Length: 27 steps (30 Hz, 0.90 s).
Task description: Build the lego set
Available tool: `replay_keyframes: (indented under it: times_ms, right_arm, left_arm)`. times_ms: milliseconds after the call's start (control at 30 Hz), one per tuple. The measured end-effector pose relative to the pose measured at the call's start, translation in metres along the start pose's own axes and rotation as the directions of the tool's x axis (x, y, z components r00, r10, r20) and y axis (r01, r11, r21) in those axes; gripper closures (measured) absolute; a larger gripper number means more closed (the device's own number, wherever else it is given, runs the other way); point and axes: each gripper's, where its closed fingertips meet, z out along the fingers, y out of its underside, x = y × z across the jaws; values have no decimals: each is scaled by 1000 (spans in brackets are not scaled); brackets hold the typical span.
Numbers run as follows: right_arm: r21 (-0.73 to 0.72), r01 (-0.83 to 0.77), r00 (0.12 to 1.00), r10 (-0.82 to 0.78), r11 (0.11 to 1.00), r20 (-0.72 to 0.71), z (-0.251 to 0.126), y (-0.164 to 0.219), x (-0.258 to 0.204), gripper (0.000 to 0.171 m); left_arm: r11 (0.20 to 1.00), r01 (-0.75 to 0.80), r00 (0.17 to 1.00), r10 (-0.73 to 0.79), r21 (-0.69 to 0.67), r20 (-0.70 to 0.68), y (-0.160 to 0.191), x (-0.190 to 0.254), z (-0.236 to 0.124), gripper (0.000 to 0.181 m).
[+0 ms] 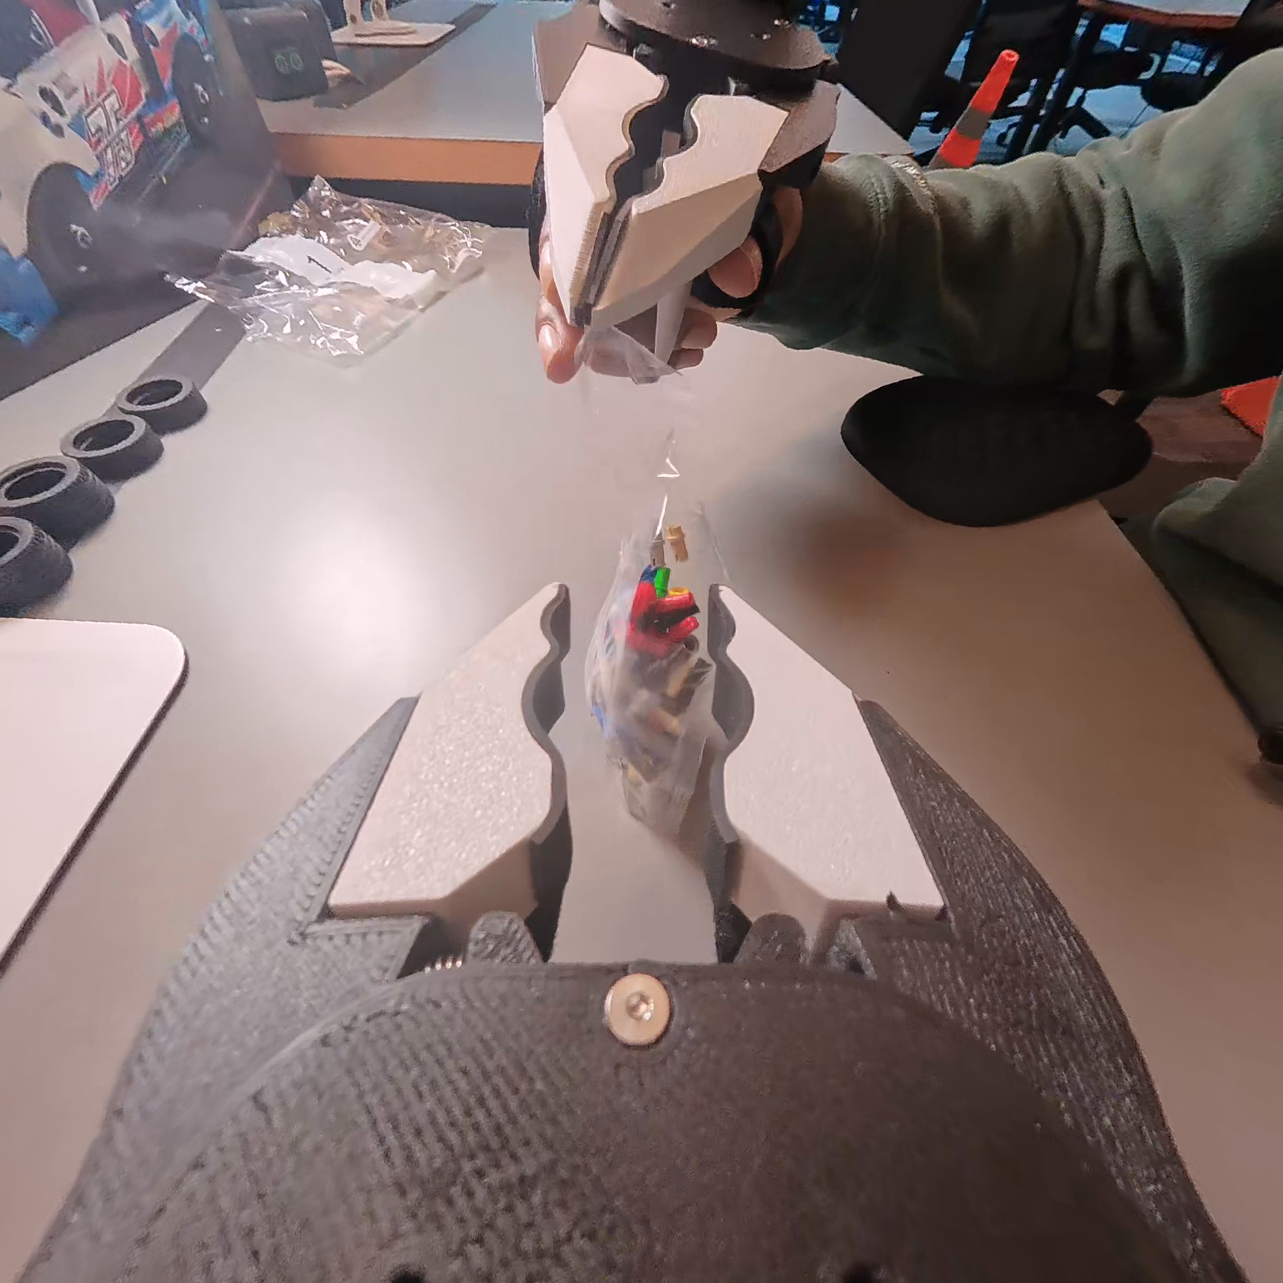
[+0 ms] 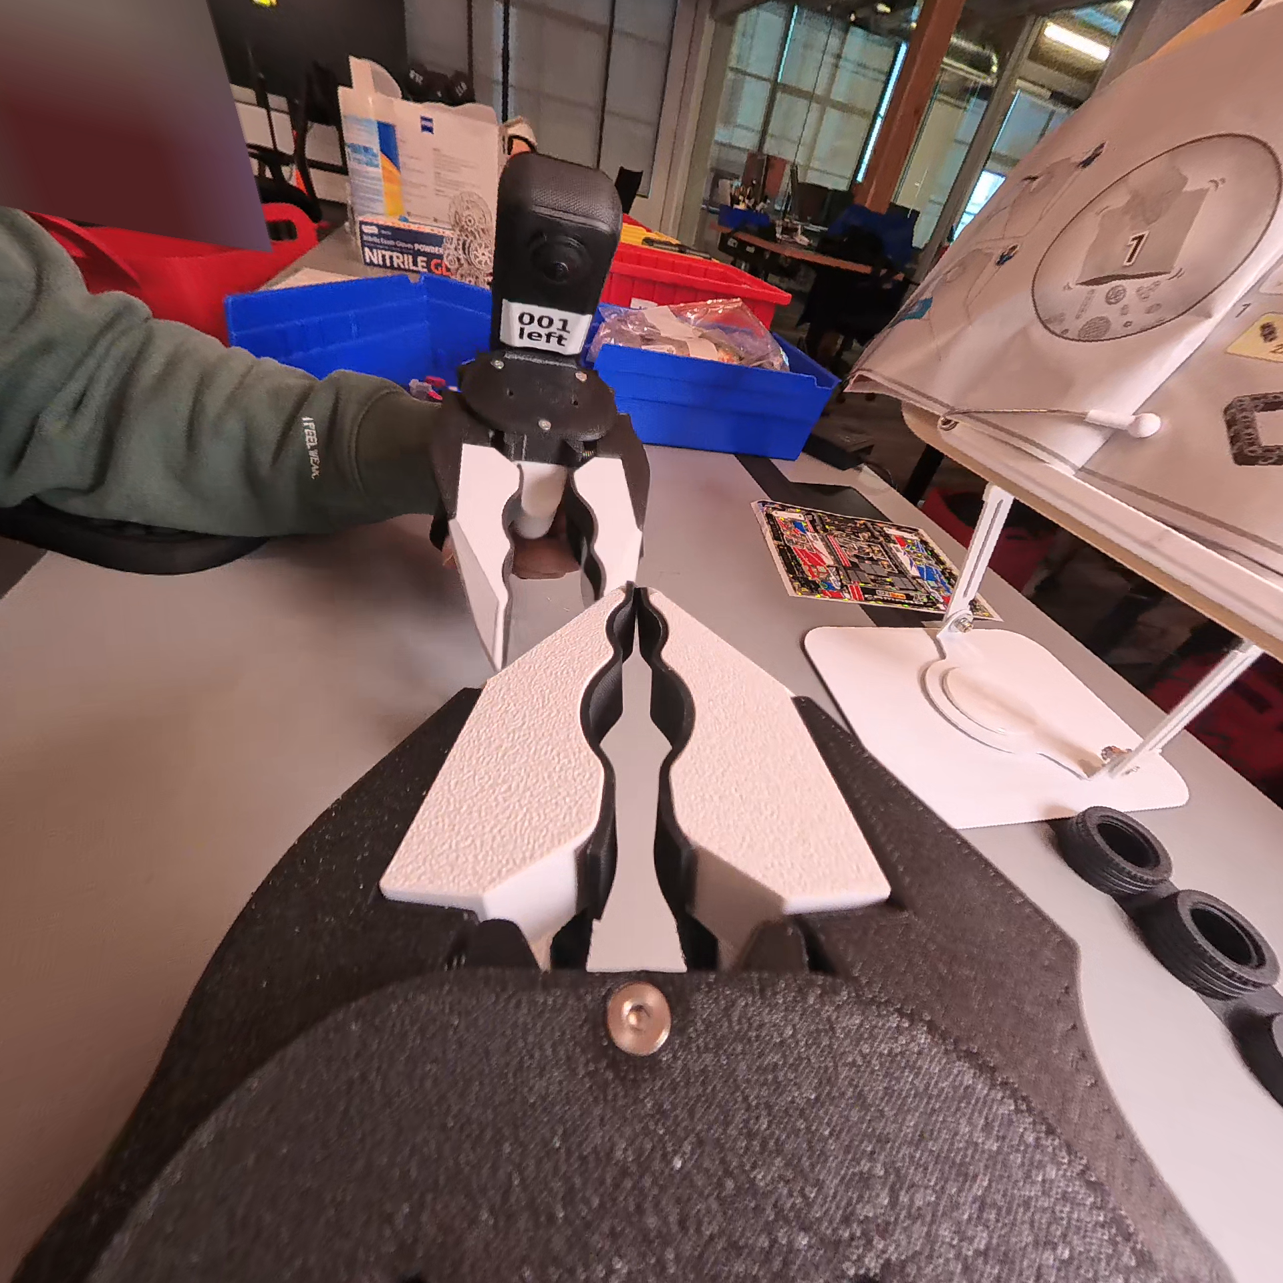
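The right gripper [image 1: 587, 316] comes in from across the table [image 1: 347, 527], tips pinched tight on the top edge of a clear bag [image 1: 649, 666] of small coloured pieces. The bag's full end dangles between the left gripper [image 1: 639, 597]'s wide-open fingers. A blue bin [image 2: 708, 392] behind holds more bags.

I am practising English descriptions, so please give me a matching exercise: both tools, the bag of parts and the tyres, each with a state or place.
1 left tool
2 right tool
3 parts bag
4 tyres

A lying in a row
B open
C shut on the bag's top
D hanging from a tool

Pairs: 1-B, 2-C, 3-D, 4-A
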Motion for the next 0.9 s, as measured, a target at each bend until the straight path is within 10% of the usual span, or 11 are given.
replay_keyframes:
  times_ms: [500,900]
  right_arm:
    - [-29,-9,999,8,1000,-32,13,-6,9,171]
    - [-5,-36,998,35,999,-55,14,-11,15,171]
  left_arm:
    - [1000,23,1000,-23,-9,6,0,1,12,109]
    - [988,138,983,-145,64,115,-3,-28,24,181]
